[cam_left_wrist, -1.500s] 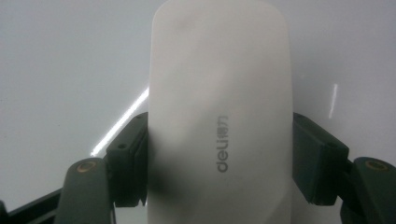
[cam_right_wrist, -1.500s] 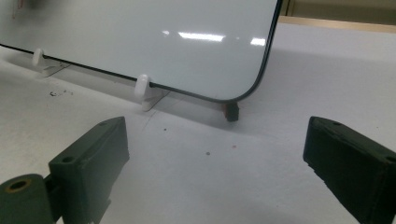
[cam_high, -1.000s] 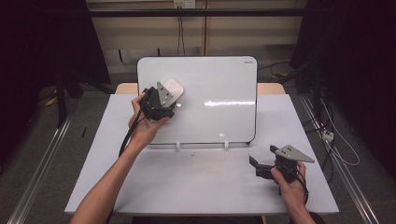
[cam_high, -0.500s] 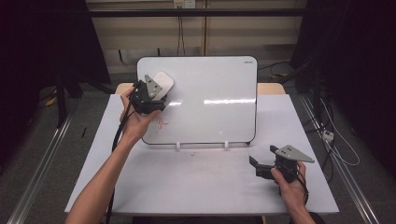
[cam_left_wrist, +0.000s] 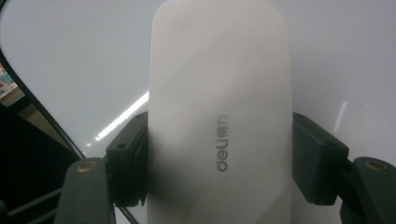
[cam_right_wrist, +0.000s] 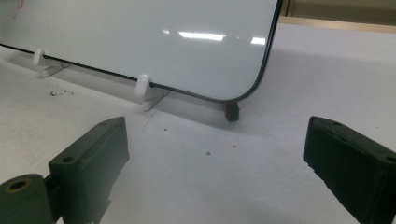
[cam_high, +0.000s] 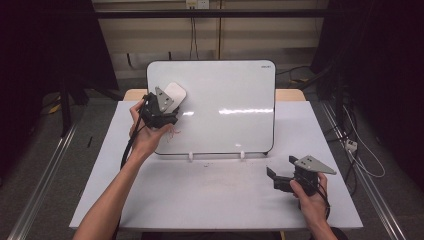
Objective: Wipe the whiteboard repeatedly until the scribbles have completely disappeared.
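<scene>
Up near the whiteboard (cam_high: 225, 110) left edge, jaws grip eraser (cam_left_wrist: 219, 112).

— Where's the left gripper (cam_high: 167, 102)?
— Raised at the far left on an outstretched forearm, its jaws clamped tight on something white.
— And the right gripper (cam_high: 280, 181)?
— Low at the near right, held in the hand, its jaws standing wide apart with nothing between them.
</scene>
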`<state>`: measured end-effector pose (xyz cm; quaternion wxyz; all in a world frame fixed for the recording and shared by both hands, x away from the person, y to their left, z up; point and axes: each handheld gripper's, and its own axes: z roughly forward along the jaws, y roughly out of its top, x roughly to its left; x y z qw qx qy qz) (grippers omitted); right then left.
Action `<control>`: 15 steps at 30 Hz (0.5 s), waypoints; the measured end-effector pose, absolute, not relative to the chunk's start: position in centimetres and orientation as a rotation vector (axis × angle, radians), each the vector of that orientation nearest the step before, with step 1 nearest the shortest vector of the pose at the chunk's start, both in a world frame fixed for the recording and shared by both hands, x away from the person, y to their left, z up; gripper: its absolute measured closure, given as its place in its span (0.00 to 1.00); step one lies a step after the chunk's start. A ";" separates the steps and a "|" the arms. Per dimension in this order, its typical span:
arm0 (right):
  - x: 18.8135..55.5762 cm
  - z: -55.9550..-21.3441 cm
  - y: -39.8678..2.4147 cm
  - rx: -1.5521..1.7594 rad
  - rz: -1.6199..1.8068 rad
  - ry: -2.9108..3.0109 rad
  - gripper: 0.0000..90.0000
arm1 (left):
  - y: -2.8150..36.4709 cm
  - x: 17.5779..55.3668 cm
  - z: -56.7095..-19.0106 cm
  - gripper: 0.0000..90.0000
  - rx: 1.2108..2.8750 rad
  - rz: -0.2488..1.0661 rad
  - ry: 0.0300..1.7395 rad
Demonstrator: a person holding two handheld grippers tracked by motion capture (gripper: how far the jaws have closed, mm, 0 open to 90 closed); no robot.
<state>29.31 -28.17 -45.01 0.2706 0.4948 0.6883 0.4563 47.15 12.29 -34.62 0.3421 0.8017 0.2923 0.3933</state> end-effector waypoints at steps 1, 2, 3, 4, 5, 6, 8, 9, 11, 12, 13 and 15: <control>29.3 -45.0 -28.2 1.332 1.229 1.855 0.08 | 12.1 47.1 -34.8 0.35 2.082 1.021 0.761; 29.3 -45.0 -28.2 1.332 1.230 1.855 0.08 | 12.0 47.0 -34.9 0.35 2.085 1.020 0.760; 29.3 -45.0 -28.2 1.332 1.228 1.855 0.08 | 11.8 46.8 -35.1 0.35 2.089 1.023 0.752; 29.4 -45.0 -28.2 1.331 1.228 1.855 0.08 | 11.5 46.7 -35.2 0.35 2.099 1.026 0.742; 29.4 -45.0 -28.2 1.330 1.228 1.855 0.08 | 11.2 46.5 -35.4 0.35 2.103 1.030 0.733; 29.3 -45.0 -28.1 1.330 1.231 1.856 0.08 | 10.9 46.3 -35.7 0.35 2.105 1.028 0.726; 29.3 -45.0 -28.1 1.329 1.232 1.857 0.08 | 10.3 45.9 -36.1 0.35 2.114 1.035 0.711; 29.3 -45.0 -28.1 1.333 1.235 1.853 0.08 | 10.0 45.6 -36.3 0.35 2.128 1.035 0.699; 29.3 -45.0 -28.1 1.330 1.233 1.855 0.08 | 9.5 45.2 -36.7 0.35 2.145 1.038 0.679; 29.3 -45.0 -28.1 1.330 1.233 1.856 0.08 | 9.3 44.9 -36.9 0.35 2.156 1.041 0.669; 29.3 -45.0 -28.1 1.332 1.235 1.854 0.08 | 9.0 44.7 -37.2 0.35 2.158 1.041 0.658; 29.3 -45.0 -28.1 1.328 1.232 1.857 0.08 | 8.5 44.2 -37.7 0.35 2.176 1.040 0.640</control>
